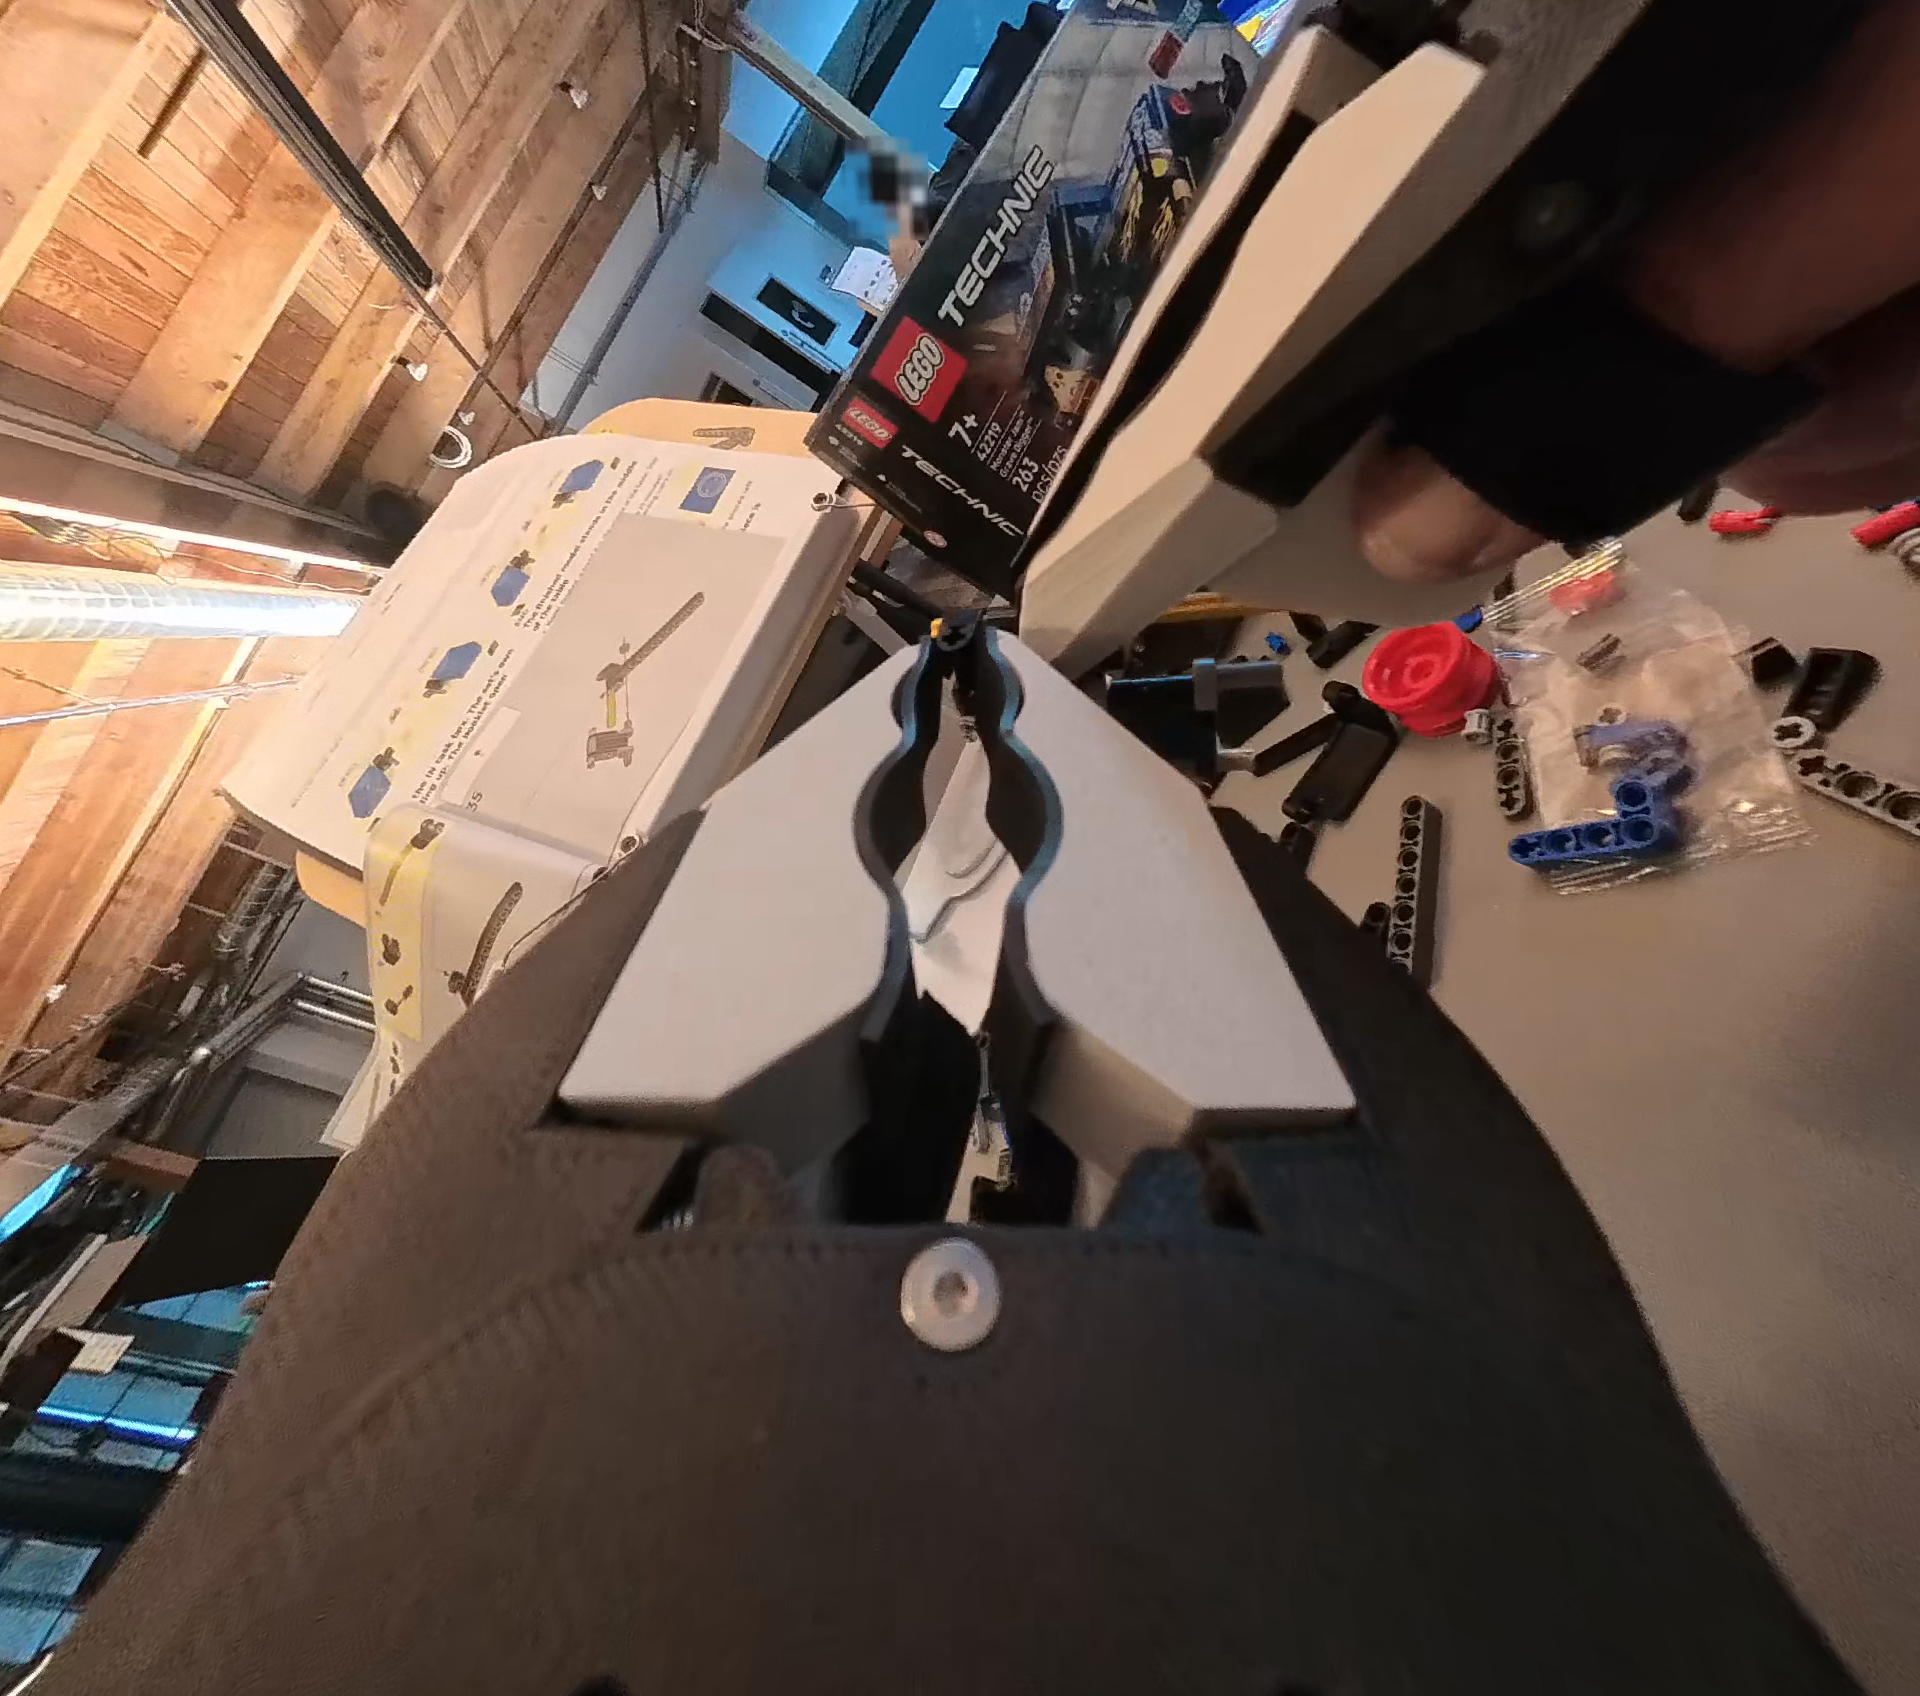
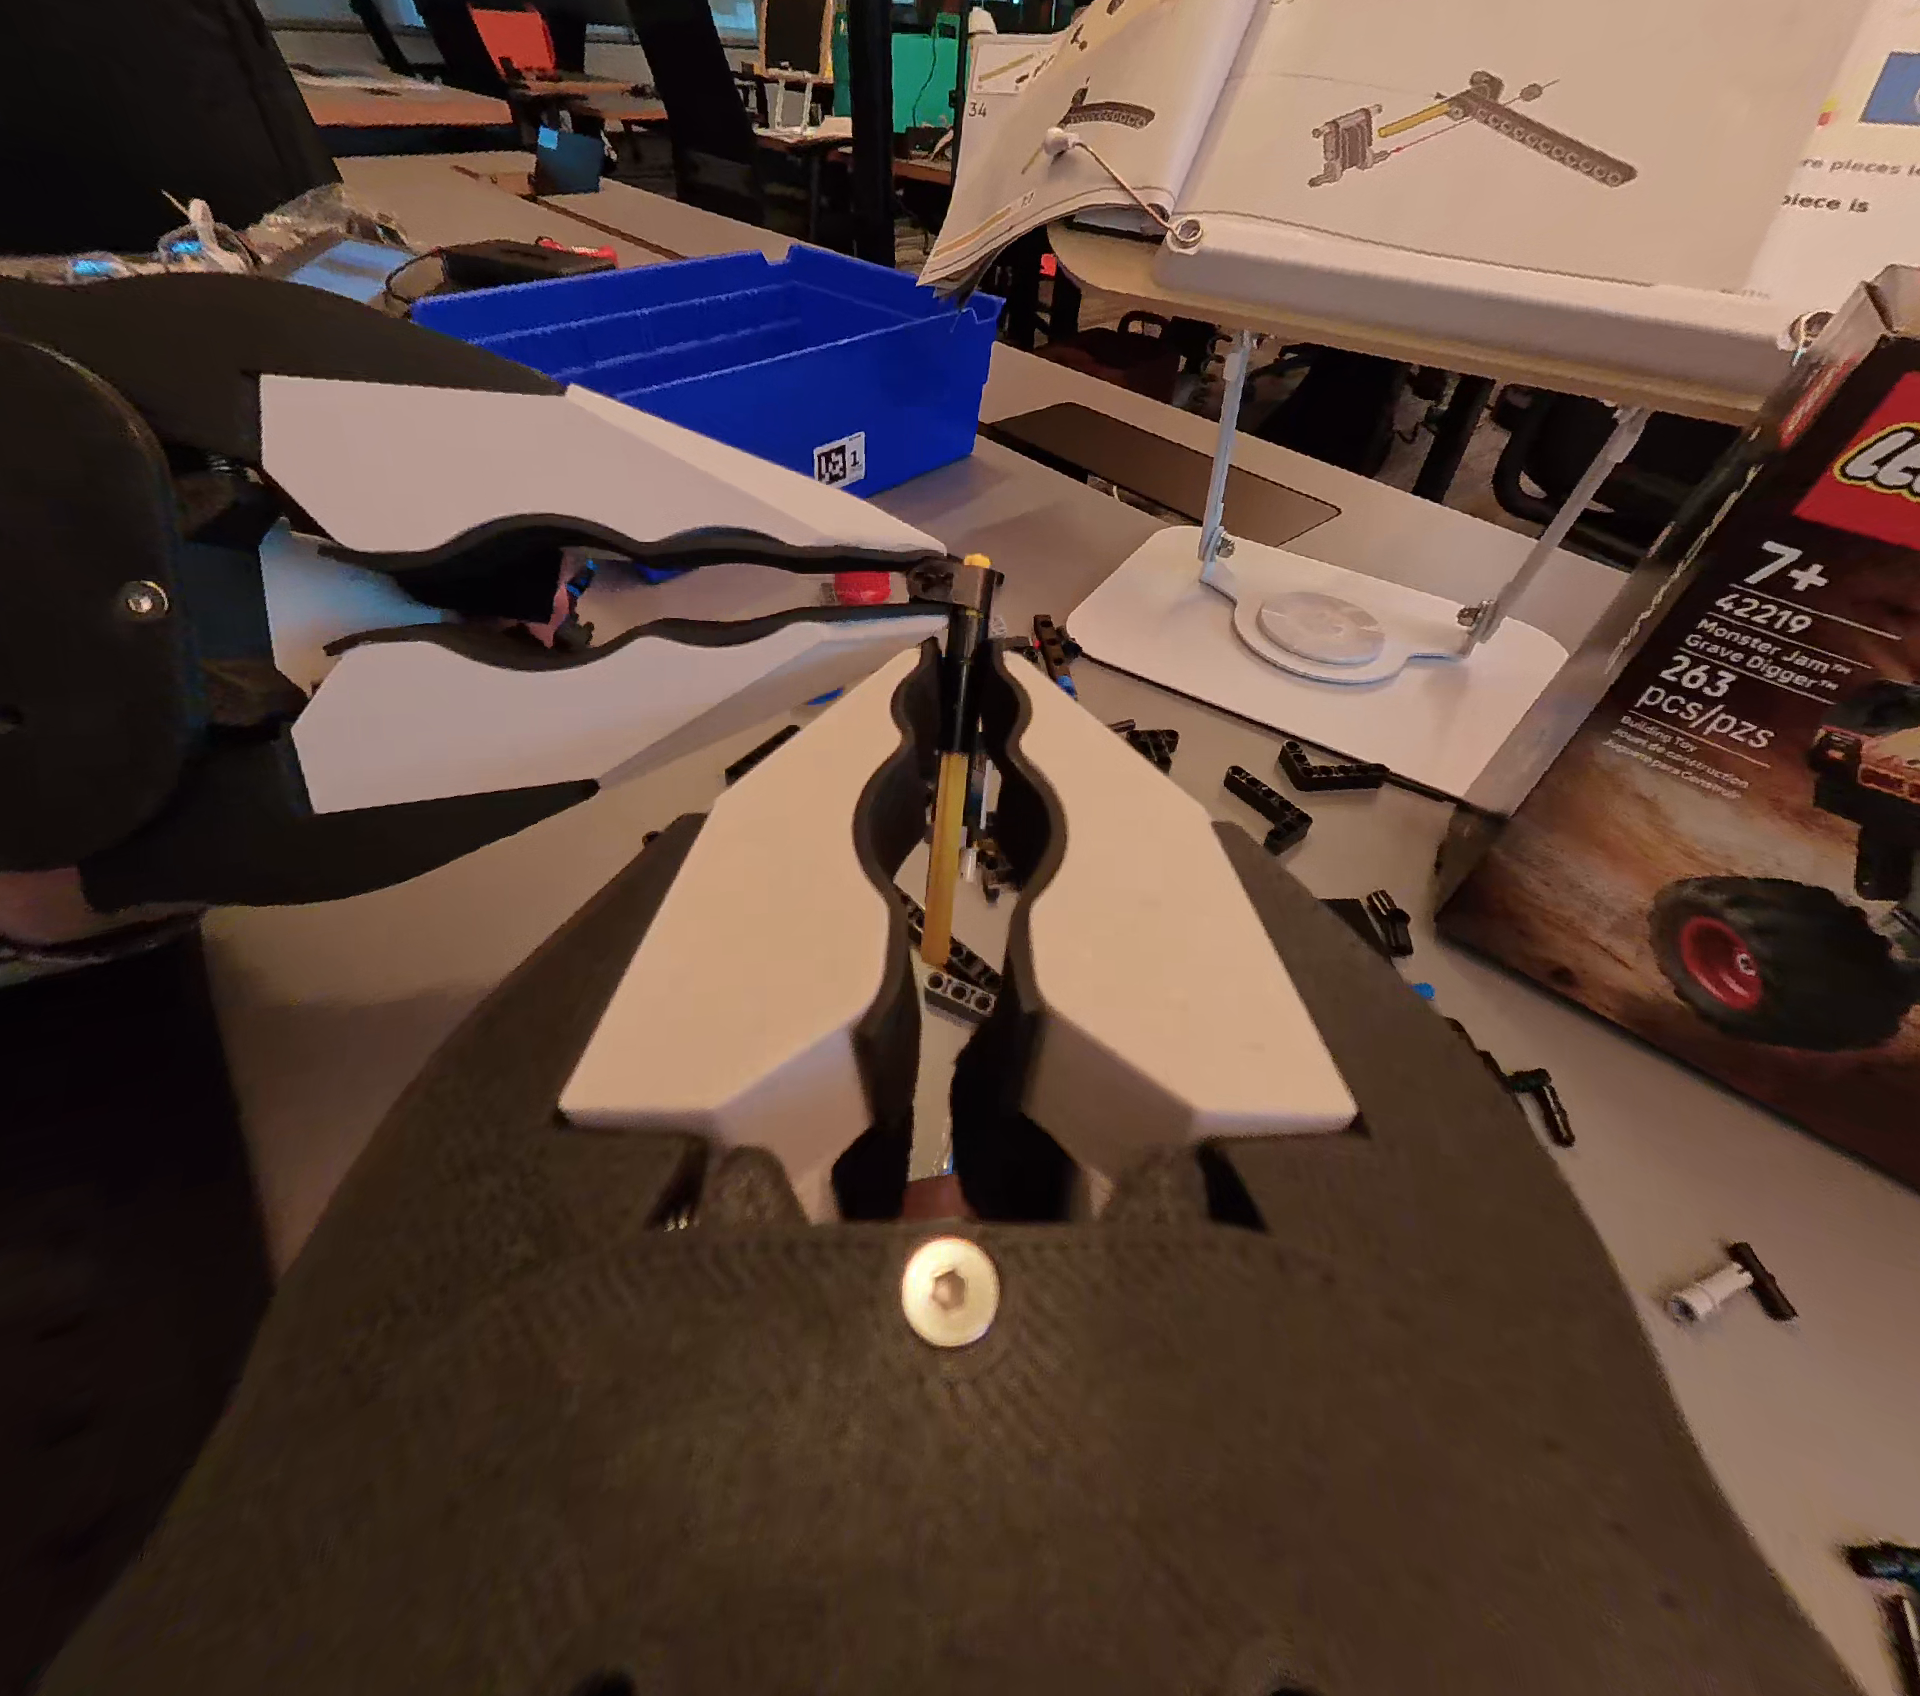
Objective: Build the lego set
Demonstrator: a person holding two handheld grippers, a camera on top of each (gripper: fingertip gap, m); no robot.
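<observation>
- Tabletop [image 2: 1558, 1283]: grey, strewn with loose black beams and pins. Risk: a dropped piece lands among look-alike parts and is hard to find again.
- Set box [image 2: 1714, 763]: stands at 3 o'clock in the right wrist view, beside the work. Risk: a wide swing of either hand could knock it over.
- Instruction booklet [image 2: 1455, 119]: open on a white stand at 1 o'clock, well behind the work.
- Blue bin [image 2: 748, 358]: at 11 o'clock, apart from the work.
- Left tool [image 2: 935, 592]: enters from 9 o'clock, its tips nearly closed, pinching a small black connector at the axle's top end. Risk: a sideways push here would twist the axle out of line.
- Right tool [image 2: 961, 701]: nearly closed, its tips clamping the axle assembly. Risk: narrow hold on a round shaft; pressing force may make it slip or pivot.
- Yellow axle [image 2: 943, 846]: with a black sleeve over its upper part, held above the tabletop, running from 6 to 12 o'clock between the right tool's pads.
- Red wheel hub [image 1: 1429, 675]: lies on the tabletop, at 3 o'clock in the left wrist view.
</observation>
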